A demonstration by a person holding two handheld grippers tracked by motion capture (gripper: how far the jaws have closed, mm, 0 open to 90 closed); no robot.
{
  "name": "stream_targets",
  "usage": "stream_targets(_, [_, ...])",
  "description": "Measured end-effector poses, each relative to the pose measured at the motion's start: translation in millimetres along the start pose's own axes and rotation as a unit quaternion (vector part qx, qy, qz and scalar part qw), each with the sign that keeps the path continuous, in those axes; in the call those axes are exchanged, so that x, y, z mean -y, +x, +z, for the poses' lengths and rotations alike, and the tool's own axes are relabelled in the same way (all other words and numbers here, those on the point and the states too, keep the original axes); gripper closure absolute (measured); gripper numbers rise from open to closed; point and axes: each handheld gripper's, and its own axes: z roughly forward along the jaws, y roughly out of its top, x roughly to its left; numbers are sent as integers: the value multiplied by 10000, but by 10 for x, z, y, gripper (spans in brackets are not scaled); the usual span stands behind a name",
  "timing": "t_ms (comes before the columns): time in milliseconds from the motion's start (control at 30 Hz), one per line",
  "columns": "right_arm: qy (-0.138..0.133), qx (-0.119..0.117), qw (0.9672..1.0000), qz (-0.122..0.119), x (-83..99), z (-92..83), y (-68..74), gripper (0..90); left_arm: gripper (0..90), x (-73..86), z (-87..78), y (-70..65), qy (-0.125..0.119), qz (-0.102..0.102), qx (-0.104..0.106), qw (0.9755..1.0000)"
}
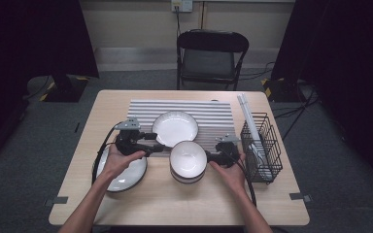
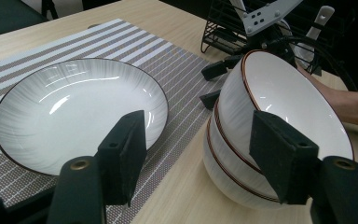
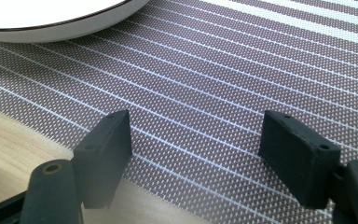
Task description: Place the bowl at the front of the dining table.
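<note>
A shallow white plate with a dark rim lies on the striped placemat. A stack of white bowls with brown rims stands just off the mat's near edge. My left gripper is open, low over the mat's near left corner, aimed between the plate and the bowls. My right gripper is open beside the bowls' right side, its jaws over the placemat. The plate's edge lies far ahead of it.
A second plate lies on the wooden table under my left hand. A black wire basket holding white utensils stands at the right edge. A folding chair is behind the table.
</note>
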Motion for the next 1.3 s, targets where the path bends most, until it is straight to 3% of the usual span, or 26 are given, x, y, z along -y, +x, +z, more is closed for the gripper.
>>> stream_targets(200, [-14,8,10000,-12,1,1,1,248,375,-67,32,-50,-40,2,85,10000])
stream_targets(467, [1,21,10000,25,1,-3,8,249,332,-186,160,-184,-101,196,42,9997])
stream_targets(733, [-2,22,10000,26,1,-2,8,249,343,-206,382,-239,47,179,338,9993])
stream_targets(1000, [-11,18,10000,14,1,0,5,249,394,-303,546,-271,269,355,341,9984])
stream_targets(1067, [-11,16,10000,17,1,0,5,249,450,-322,579,-278,289,421,329,9982])
stream_targets(1233, [-8,9,10000,13,1,-1,4,249,529,-294,679,-259,402,371,310,9980])
stream_targets(1300, [-8,11,10000,12,2,-1,4,249,564,-282,699,-252,436,345,391,9977])
